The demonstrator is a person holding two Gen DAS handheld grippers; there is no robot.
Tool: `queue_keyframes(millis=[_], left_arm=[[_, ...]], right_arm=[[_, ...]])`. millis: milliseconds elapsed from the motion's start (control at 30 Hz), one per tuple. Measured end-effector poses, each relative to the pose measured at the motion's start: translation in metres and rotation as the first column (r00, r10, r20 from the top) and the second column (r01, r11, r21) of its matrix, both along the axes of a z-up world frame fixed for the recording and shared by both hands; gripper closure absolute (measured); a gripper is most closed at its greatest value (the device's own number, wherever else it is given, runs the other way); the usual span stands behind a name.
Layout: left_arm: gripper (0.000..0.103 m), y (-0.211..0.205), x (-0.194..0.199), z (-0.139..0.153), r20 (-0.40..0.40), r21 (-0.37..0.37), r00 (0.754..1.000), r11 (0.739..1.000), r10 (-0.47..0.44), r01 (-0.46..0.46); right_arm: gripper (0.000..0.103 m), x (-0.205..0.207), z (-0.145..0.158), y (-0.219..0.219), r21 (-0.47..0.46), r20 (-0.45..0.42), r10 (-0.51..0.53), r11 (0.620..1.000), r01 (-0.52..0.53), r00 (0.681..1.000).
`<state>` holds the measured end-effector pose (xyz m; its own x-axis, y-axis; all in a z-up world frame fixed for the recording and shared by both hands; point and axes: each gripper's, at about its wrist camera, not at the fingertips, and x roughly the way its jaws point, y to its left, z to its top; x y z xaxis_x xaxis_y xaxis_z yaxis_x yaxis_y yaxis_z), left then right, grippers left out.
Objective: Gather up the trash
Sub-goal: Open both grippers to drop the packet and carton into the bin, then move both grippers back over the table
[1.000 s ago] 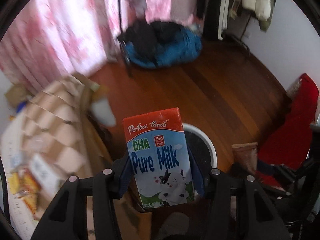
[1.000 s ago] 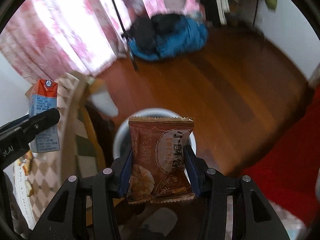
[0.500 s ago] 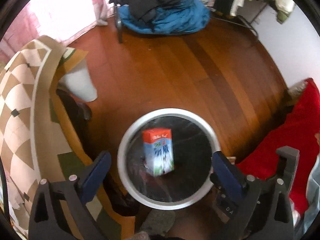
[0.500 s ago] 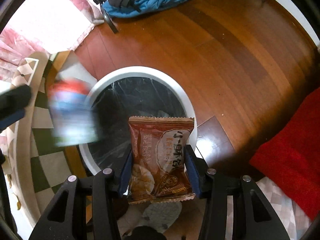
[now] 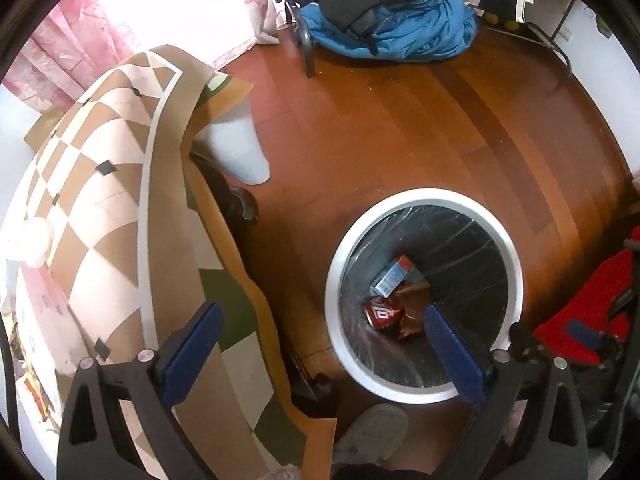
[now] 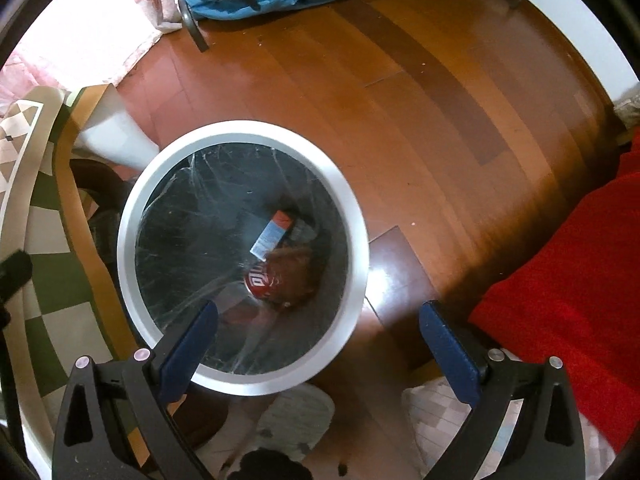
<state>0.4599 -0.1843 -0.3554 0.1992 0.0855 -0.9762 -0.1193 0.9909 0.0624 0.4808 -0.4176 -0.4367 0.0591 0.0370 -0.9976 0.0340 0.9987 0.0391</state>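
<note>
The left gripper [image 5: 320, 344] hung with its fingers spread wide and nothing between them. Off to the outer side of its left finger [image 5: 192, 344] lay the checked tablecloth [image 5: 104, 200], draped over the table edge; just ahead of its right finger [image 5: 452, 352] stood the white-rimmed bin [image 5: 516, 280], lined with a dark bag. At the bottom of the bin, beyond that fingertip, lay the milk carton [image 5: 394, 276] on its side, touching a red can [image 5: 382, 312], with a brown snack wrapper [image 5: 412, 320] beside them.

The right gripper [image 6: 316, 340] pointed down over the same bin [image 6: 248, 128], its jaws opening with nothing between them. The carton [image 6: 274, 236], the can [image 6: 264, 280] and the wrapper [image 6: 298, 276] lay in the bin, ahead of and between its fingers. A red cloth [image 6: 560, 260] lay outside its right finger [image 6: 444, 344].

I judged the drop done for these pieces. The risk from here seemed small: the right gripper sat towards the near rim, so a careless lift might catch the liner or knock the bin askew, and the left fingers hung near the tablecloth, which could snag and drag whatever sits on the table.

The wrapper was blurred in the right view and half hidden behind the left gripper's finger in the other. The tabletop was mostly cut off, so I could not tell what trash remained there. The rumpled liner might also have hidden other things in the bin.
</note>
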Motion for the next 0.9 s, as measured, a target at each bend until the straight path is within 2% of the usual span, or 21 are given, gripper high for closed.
queue_keyframes(millis=[200,500,700,900], left_arm=[[0.000,0.000,-0.010,0.015,0.018,0.002,1.000,1.000,0.007,-0.007],[0.000,-0.001,-0.032,0.064,0.099,0.005,0.995,1.000,0.007,-0.008],[0.000,0.002,-0.054,0.113,0.183,-0.021,0.983,1.000,0.022,-0.018],[0.000,0.010,-0.084,0.184,0.307,-0.044,0.950,0.998,0.052,-0.041]], right_arm=[[0.001,-0.007,0.023,0.000,-0.026,0.026,0.003,1.000,-0.002,1.000],[0.000,-0.018,0.078,-0.003,-0.022,0.092,-0.005,1.000,0.007,0.996],[0.000,-0.037,0.131,-0.008,0.007,0.159,-0.024,1.000,0.024,0.987],[0.000,-0.060,0.201,0.000,0.052,0.263,-0.022,0.999,0.008,0.964]])
